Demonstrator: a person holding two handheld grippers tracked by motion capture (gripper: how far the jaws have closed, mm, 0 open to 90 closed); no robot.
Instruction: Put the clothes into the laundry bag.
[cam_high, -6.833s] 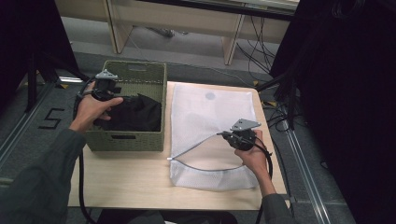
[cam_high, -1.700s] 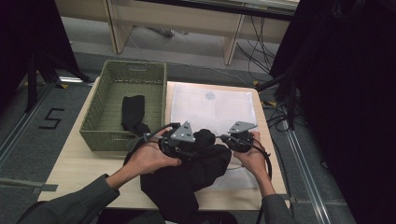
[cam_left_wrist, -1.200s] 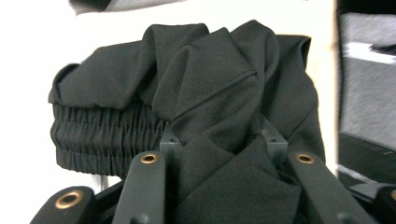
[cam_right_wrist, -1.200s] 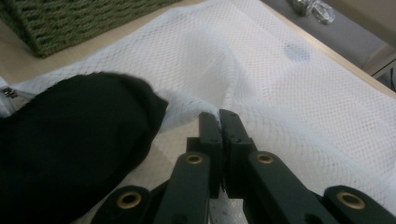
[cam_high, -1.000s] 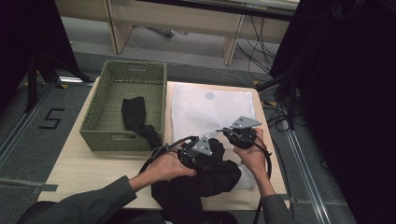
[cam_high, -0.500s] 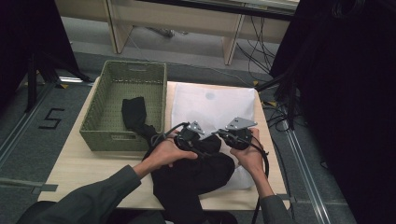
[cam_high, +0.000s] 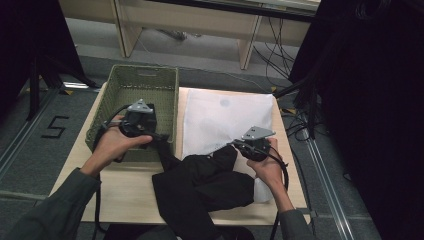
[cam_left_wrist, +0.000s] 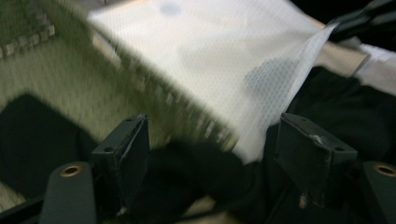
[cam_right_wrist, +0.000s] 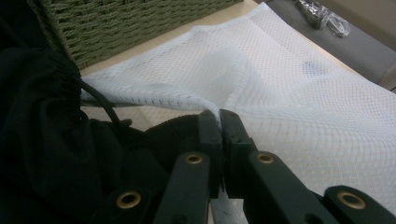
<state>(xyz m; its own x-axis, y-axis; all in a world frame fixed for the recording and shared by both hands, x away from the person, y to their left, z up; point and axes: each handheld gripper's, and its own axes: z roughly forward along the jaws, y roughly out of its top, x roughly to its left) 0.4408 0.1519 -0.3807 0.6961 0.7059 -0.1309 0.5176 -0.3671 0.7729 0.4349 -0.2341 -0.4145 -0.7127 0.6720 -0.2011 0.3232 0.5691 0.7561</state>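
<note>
A black garment (cam_high: 200, 185) trails from the green woven basket (cam_high: 145, 71) over its front corner and across the table to the mouth of the white mesh bag (cam_high: 225, 115). My left gripper (cam_high: 152, 131) hovers over the basket's near right corner. Its jaws have just been opening and stand open (cam_left_wrist: 215, 158), with nothing between the pads and black cloth below. My right gripper (cam_high: 234, 144) is shut on the mesh bag's edge (cam_right_wrist: 219, 116) and holds it lifted beside the garment (cam_right_wrist: 42, 140).
The wooden table (cam_high: 125, 192) ends just in front of the garment. A dark patch of cloth lies in the basket (cam_left_wrist: 32, 135). Cables run along the floor at the right (cam_high: 300, 125). A floor mark "5" (cam_high: 55, 127) lies to the left.
My left gripper has let go of the black garment at the bag's mouth and swung left to the basket, opening as it went. The right gripper has kept still on the bag's edge.
</note>
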